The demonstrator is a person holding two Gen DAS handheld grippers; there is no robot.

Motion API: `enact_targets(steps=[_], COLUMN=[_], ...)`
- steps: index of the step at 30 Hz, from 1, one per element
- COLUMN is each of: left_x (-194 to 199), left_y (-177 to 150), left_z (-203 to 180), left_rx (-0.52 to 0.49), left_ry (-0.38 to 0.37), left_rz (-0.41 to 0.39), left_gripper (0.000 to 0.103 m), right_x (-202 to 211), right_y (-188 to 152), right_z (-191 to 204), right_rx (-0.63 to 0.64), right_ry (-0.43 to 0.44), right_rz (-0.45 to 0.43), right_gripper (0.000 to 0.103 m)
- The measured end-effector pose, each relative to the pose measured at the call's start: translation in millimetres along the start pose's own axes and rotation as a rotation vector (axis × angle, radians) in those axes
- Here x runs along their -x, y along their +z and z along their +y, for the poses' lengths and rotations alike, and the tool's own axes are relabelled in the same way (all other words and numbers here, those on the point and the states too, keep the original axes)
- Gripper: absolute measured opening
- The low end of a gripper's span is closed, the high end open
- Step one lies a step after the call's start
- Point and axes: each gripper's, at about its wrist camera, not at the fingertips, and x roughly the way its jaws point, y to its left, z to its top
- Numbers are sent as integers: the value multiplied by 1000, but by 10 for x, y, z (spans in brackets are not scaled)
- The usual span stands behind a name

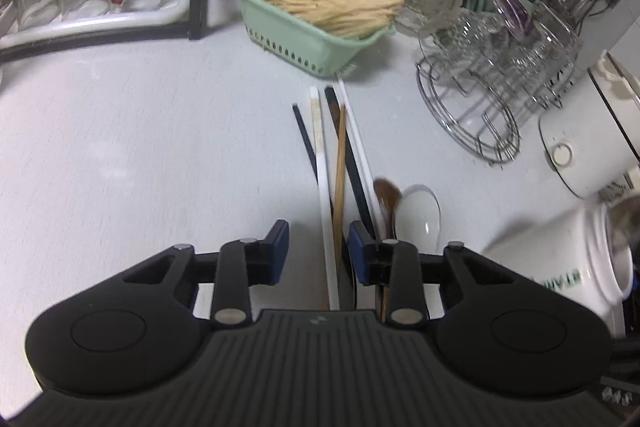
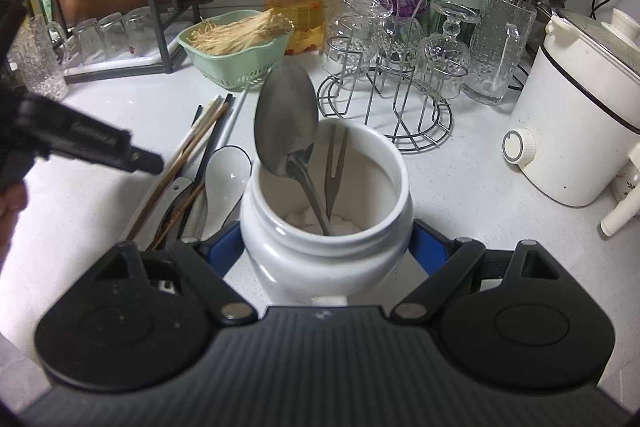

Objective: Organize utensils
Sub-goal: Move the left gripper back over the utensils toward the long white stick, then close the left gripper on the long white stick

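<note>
Left wrist view | left gripper half open, nothing clamped, white chopstick and wooden chopstick lie lengthwise between jaws | right gripper clamped on white jar.

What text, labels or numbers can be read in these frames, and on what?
Green lettering on the white ceramic jar: inverted and blurred, not readable.
Raised marking on the black left hand-held gripper: too small to read.
No other text is visible.
</note>
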Motion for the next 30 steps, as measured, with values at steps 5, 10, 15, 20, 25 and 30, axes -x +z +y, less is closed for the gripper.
enact_targets(steps=[5,10,15,20,25,30], left_x=[-186,-370,-461,-474,-404,-261], left_y=[235,372,379,391,388,339], left_z=[-18,-60,-127,-171,-175,-159], left_rx=[-17,-40,-71,-88,-112,-129], left_ry=[31,44,64,80,66,49], left_rz=[-32,-6,16,34,46,56], left_gripper=[30,21,13,9,7,7], right_x=[-5,-9,-9,-12,-21,-42], right_y=[0,6,1,3,8,33], right_z=[5,13,13,15,17,26], right_rx=[2,-1,-1,1,-1,-2], right_ry=[-5,-10,-11,-12,-13,-16], right_rz=[2,5,7,8,9,9], right_gripper=[90,90,90,90,90,90])
